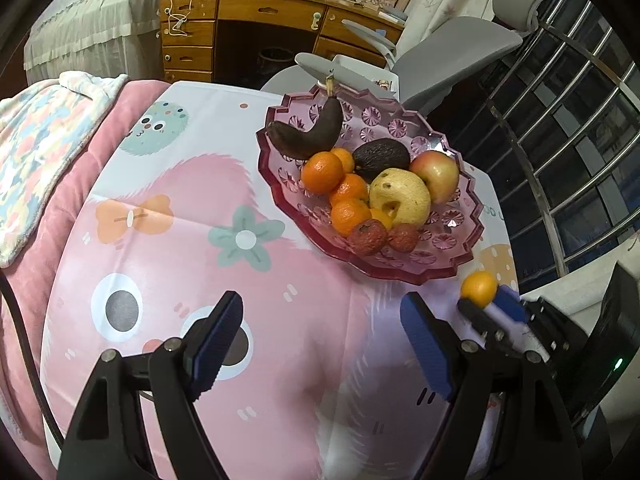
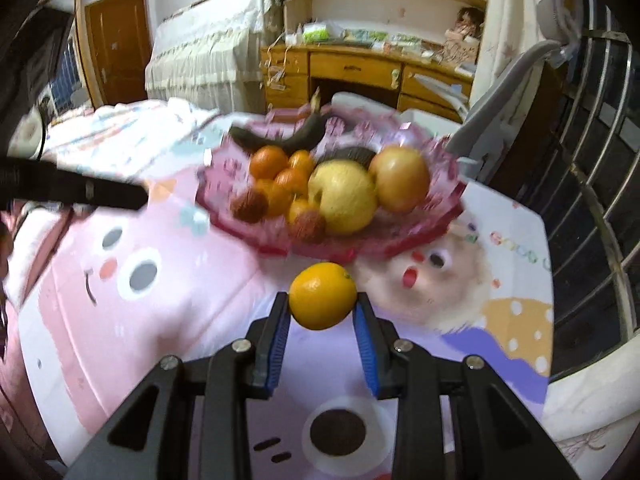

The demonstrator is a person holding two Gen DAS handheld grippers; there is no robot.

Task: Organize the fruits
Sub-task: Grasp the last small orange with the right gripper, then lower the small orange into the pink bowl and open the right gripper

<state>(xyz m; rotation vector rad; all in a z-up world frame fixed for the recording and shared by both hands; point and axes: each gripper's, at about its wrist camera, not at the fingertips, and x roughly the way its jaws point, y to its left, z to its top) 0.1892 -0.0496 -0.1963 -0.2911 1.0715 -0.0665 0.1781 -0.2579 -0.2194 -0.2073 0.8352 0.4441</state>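
Our right gripper (image 2: 322, 307) grips a small round orange mandarin (image 2: 322, 295) between its blue-padded fingers, just near of the scalloped pink glass fruit bowl (image 2: 416, 240), which sits far and right on the cartoon-printed pink tablecloth (image 2: 192, 312). Our left gripper (image 1: 320, 340) hovers with its jaws wide and empty above the cloth, left of the bowl.

We judge the step in hand to be carrying the mandarin into the bowl. To do it well, we should lift clear of the jagged near rim, aim for the gap beside the other mandarins (image 1: 336, 184) and the two red lychees (image 1: 382, 236), lower until it rests, then open gently so nothing rolls out.
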